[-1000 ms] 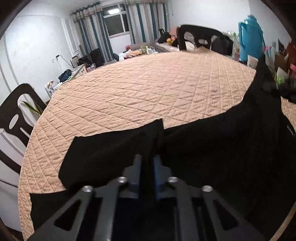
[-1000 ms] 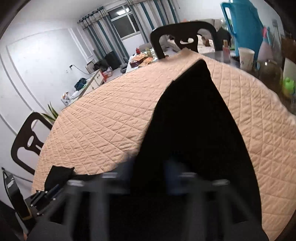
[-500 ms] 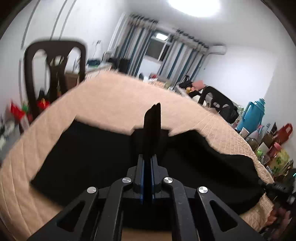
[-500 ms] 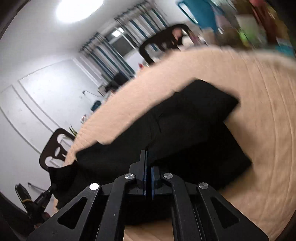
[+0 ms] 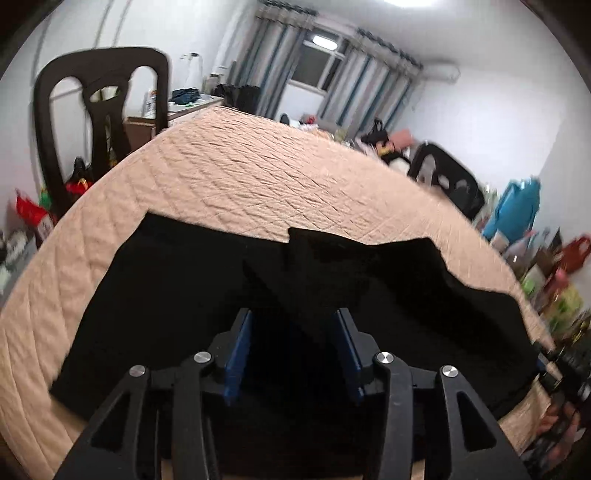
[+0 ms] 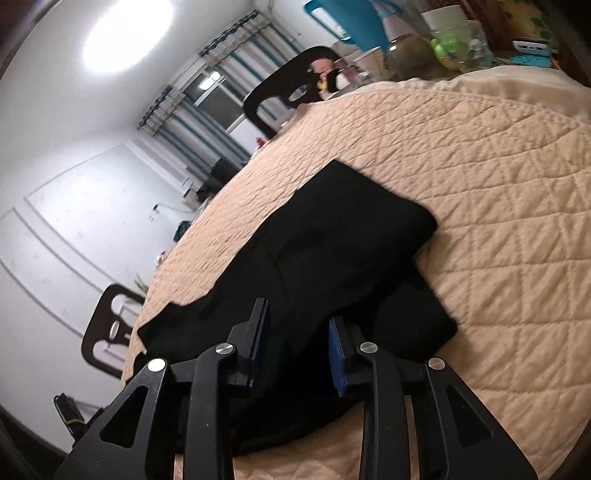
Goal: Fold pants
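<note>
Here, black pants (image 5: 184,295) on quilted table (image 5: 258,184), perhaps folded.

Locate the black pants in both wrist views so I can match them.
Left wrist: black pants spread across the lower middle, beyond the left gripper, on the quilted cover.
Right wrist: pants run diagonally through the centre, folded end upper right.
Shared landmark: blue jug beyond the cover.

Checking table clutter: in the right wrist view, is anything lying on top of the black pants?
No, the black pants lie bare on the quilted cover.
</note>
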A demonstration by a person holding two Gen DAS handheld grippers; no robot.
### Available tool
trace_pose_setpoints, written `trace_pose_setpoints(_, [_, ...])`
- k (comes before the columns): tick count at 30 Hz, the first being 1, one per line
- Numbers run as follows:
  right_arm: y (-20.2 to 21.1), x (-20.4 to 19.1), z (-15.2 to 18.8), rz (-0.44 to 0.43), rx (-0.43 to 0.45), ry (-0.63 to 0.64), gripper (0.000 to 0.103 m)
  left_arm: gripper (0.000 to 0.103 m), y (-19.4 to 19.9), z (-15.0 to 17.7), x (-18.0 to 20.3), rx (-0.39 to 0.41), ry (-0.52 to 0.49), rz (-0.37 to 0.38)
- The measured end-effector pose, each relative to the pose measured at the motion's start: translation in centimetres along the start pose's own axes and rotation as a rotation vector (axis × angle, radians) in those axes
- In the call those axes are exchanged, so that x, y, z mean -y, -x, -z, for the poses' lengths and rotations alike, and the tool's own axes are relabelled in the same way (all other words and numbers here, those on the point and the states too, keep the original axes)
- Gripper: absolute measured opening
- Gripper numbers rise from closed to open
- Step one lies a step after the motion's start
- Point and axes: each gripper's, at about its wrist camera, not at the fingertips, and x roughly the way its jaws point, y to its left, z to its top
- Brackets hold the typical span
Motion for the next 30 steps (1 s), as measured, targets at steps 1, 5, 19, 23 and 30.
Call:
trace_pose_setpoints(1, [-0.1,0.1,-0.2,0.003,0.003,-0.005,0.030,0.048,-0.6,-0.2,0.3,-0.030,-0.015,-0.006])
trace_pose_setpoints(5, [-0.3,0.6,-0.7,0.023,0.012,-0.026,0.030,0.043,-1.2,-0.6,0.7,-0.073,-0.008,0.009])
trace_pose_setpoints(19, [1.1,-1.7,0.0,-0.006,0.034,0.094,0.003,0.005,9.6,2.1,-4.5,0.360,0.208,-0.094])
trace_pose_setpoints(23, [-0.4,1.0,1.4,-0.006,-0.040,0.013,0.003,0.004,5.1,4.1,-7.1,0.179,0.303,-0.120])
trace_pose_setpoints(30, [0.2,0.2,0.8,0.014,-0.027,0.047,0.003,0.005,4.9,4.5,-7.1,0.191,0.312,-0.124])
